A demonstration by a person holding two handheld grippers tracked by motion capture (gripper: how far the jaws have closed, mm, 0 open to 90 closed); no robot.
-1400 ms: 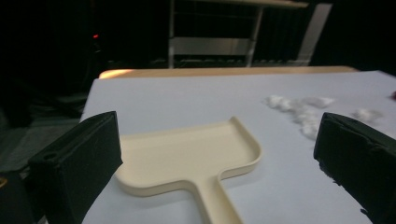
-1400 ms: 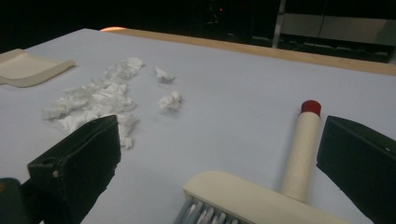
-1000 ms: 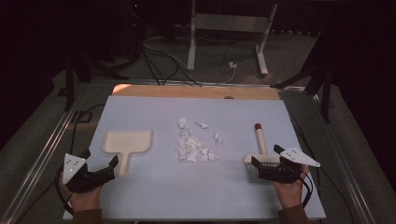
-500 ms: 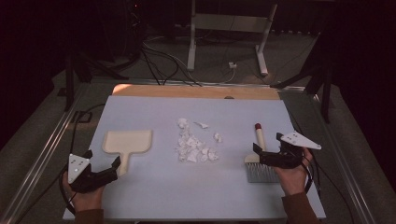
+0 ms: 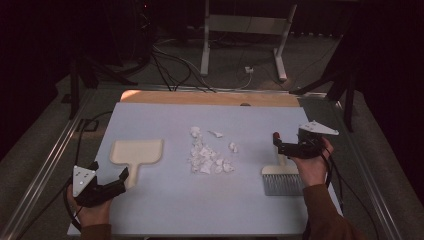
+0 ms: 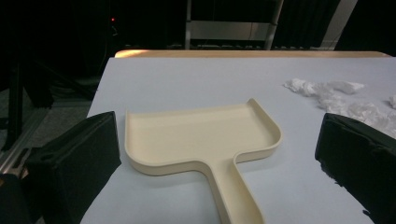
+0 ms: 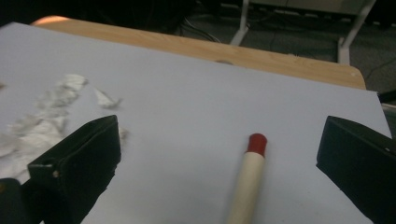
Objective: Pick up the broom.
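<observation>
A cream dustpan (image 5: pixel 136 151) lies at the mat's left, its handle pointing toward me. My left gripper (image 5: pixel 110 174) is open just behind that handle. In the left gripper view the dustpan (image 6: pixel 201 135) lies between and beyond the wide-apart jaws. A heap of white paper scraps (image 5: pixel 207 157) sits mid-mat. At the right lies a brush (image 5: pixel 281 179) with a grey bristle head and a wooden, red-tipped handle. My right gripper (image 5: pixel 278 145) is open over that handle. In the right gripper view the handle's red tip (image 7: pixel 257 142) lies between the jaws, untouched.
The pale blue mat (image 5: pixel 165 120) covers the table, with a wooden strip (image 5: pixel 210 98) along its far edge. Metal rails (image 5: pixel 47 170) run down both sides. Cables (image 5: pixel 165 65) and a stand's legs (image 5: pixel 240 45) are on the floor beyond.
My right gripper has moved away from me, from over the brush head to over the handle near its red tip. The left gripper has barely shifted.
</observation>
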